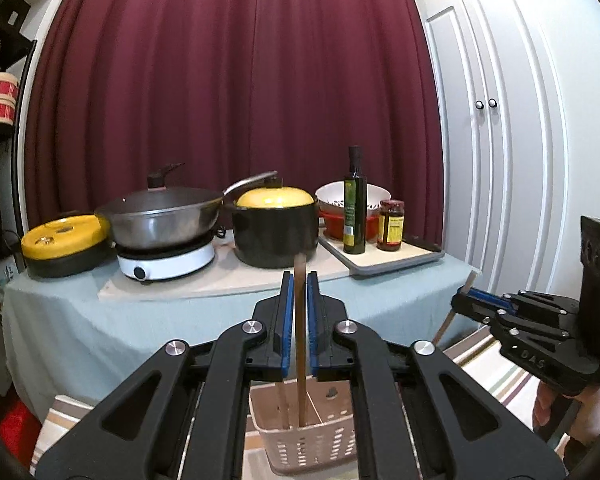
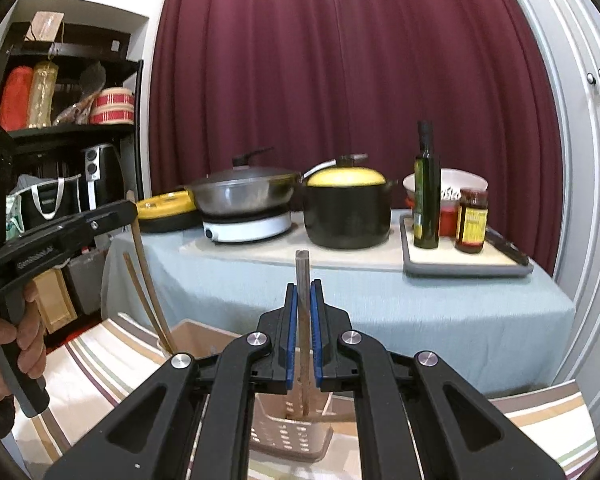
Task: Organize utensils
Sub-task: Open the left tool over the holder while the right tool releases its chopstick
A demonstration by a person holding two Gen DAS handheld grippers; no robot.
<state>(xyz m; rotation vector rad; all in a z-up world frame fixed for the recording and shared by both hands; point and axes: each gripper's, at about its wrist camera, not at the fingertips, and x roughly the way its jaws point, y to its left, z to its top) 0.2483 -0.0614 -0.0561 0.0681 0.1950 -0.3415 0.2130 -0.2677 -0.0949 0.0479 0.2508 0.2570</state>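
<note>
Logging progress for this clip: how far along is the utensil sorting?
Done: one chopstick already stands in the utensil holder. In hand: the left gripper pinches a chopstick whose tip is inside the holder; the right gripper holds another over it. Left: releasing both. No loose utensils show.

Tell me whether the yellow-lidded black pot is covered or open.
Covered: the yellow lid sits flat on the black pot, no gap visible in either view.

Both wrist cams sit just behind their fingers, looking level and forward, close above a slotted holder [image 1: 308, 436]. Both share the blue-clothed table [image 1: 204, 320] with cookware and the maroon curtain [image 2: 340, 80]. Left cam sees the right gripper [image 1: 464, 300] at its right edge; right cam sees the left gripper [image 2: 130, 210] at its left edge.
</note>
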